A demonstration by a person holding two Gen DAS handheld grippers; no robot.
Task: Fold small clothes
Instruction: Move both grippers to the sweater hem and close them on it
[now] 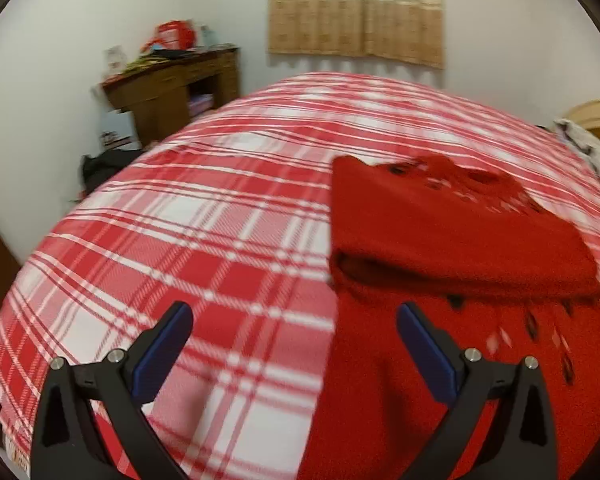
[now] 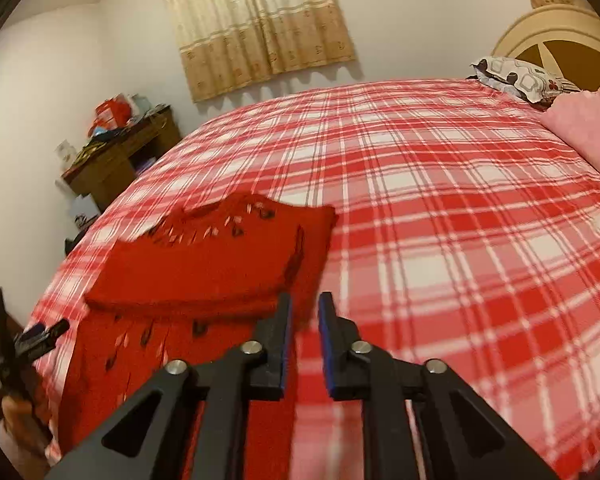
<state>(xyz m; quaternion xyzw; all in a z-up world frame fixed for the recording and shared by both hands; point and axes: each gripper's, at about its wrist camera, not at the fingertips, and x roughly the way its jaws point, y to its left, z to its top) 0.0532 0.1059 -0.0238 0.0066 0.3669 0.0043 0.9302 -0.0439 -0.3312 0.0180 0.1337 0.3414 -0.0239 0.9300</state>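
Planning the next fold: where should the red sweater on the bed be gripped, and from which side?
Probably the red sweater at its unfolded near hem, approached from the bed's near edge: that single layer lies flat toward both hand-held grippers, while the far half is already doubled over.

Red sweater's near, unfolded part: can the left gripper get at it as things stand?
Probably yes. The left gripper is wide open and empty, and the red sweater lies directly ahead on the plaid bedspread, with nothing between them.

Red knit sweater (patterned yoke) lies half-folded on plaid bedspread.
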